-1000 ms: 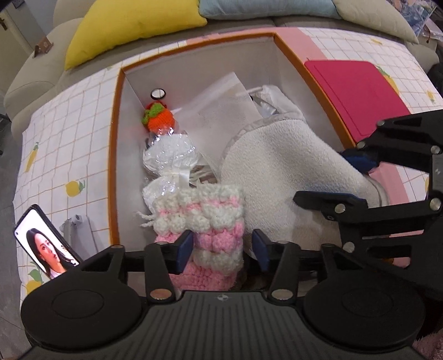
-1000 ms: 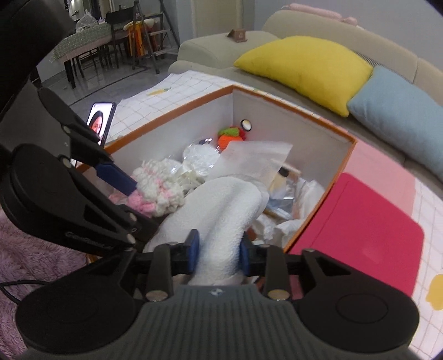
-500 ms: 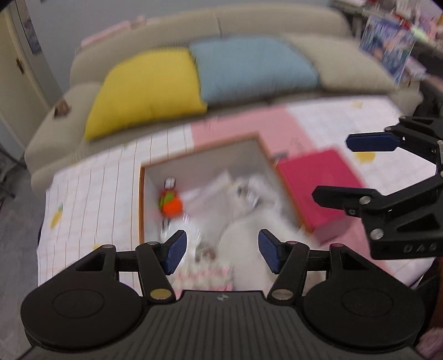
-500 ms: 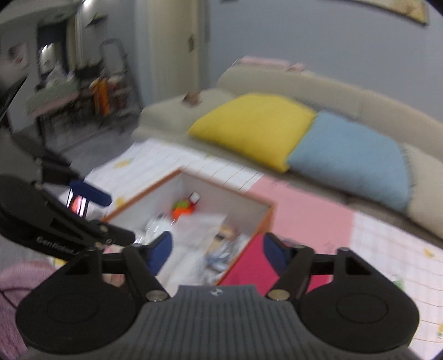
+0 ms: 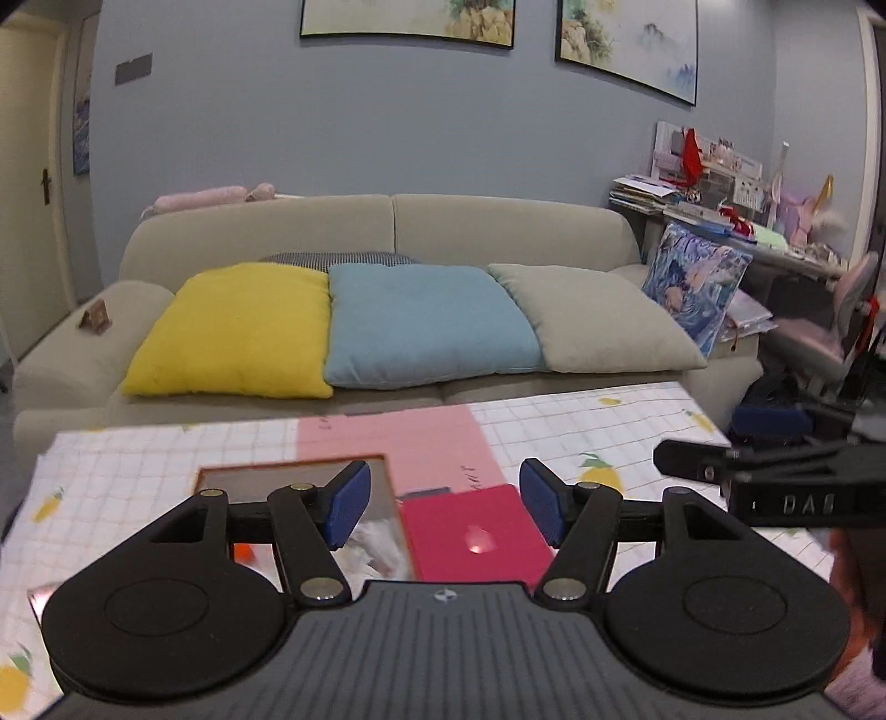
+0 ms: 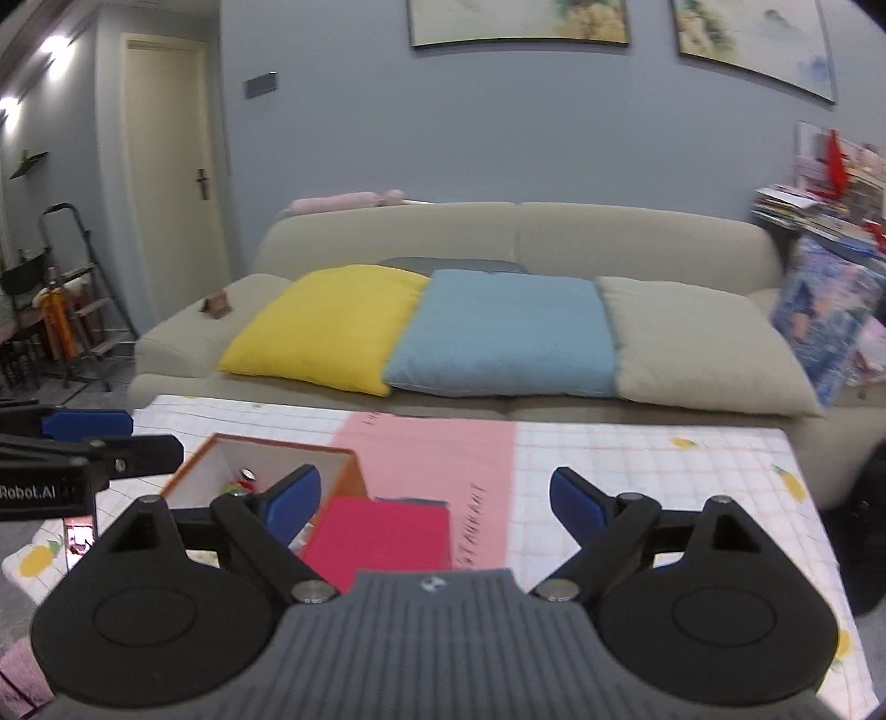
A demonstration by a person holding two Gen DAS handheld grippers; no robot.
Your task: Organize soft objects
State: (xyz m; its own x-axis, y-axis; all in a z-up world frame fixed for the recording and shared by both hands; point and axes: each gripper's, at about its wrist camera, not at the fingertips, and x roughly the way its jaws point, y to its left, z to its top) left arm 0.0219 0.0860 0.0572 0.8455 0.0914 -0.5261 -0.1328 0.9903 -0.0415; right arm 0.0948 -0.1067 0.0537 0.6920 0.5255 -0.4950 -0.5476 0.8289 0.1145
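While both grippers are hanging above the table's near edge, the left gripper is opening, nothing between its blue pads. Right gripper is opening wider, likewise empty. Orange-rimmed box is sitting low at left on the checked tablecloth, soft items lying inside it. Red lid is lying just beside the box's right wall. Cloth to the right is lying bare up to the sofa.

Even, moderately dim indoor light. A ceiling lamp flares at upper left. A glare spot marks the red lid. Strong fisheye bending at edges; right view slightly blurred.
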